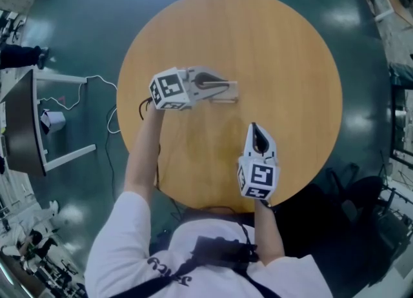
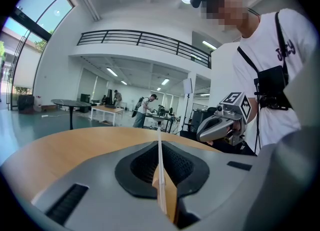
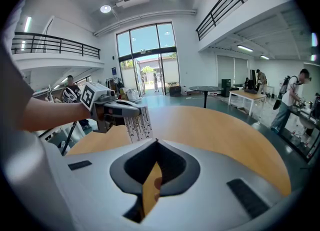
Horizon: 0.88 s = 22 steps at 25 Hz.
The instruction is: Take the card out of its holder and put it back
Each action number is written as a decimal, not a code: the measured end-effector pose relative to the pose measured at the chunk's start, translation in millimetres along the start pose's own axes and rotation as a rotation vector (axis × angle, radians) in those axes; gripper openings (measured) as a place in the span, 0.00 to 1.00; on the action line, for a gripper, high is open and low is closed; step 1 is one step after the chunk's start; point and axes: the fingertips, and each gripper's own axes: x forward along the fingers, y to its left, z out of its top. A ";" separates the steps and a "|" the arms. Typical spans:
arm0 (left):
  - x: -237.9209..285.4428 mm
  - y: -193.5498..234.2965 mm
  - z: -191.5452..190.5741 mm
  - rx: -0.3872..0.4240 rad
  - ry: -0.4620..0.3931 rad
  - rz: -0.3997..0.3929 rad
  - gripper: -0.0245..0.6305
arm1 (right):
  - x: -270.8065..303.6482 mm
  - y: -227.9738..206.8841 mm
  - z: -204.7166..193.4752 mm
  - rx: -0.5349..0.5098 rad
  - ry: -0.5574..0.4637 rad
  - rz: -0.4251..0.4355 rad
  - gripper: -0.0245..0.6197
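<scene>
Card (image 3: 138, 123) shows its printed stripes only in the right gripper view; the left gripper view gives a thin edge. Left gripper (image 1: 230, 88) clamps it over the round table (image 1: 290, 64). Right gripper (image 1: 253, 129), nearer, is clenched empty.

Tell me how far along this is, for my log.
Done: left gripper is shut on the white black-patterned card. In hand: it holds the card on edge over the round wooden table; right gripper is shut, empty. Left: no holder shows, so reinsertion is unconfirmed.
</scene>
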 end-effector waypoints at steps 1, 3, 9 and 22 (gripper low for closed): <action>-0.1 -0.3 0.6 0.001 0.000 0.000 0.07 | -0.6 0.7 0.7 0.006 0.001 0.001 0.07; -0.1 -1.5 1.6 0.004 0.003 -0.002 0.07 | -1.6 -0.1 -0.5 0.002 0.003 -0.001 0.07; -0.5 -2.3 0.0 0.014 0.018 -0.018 0.07 | 1.9 2.5 1.4 0.012 0.001 0.005 0.07; 9.9 -7.6 -16.9 0.037 0.114 -0.048 0.07 | -0.8 3.0 0.6 0.016 0.003 0.002 0.07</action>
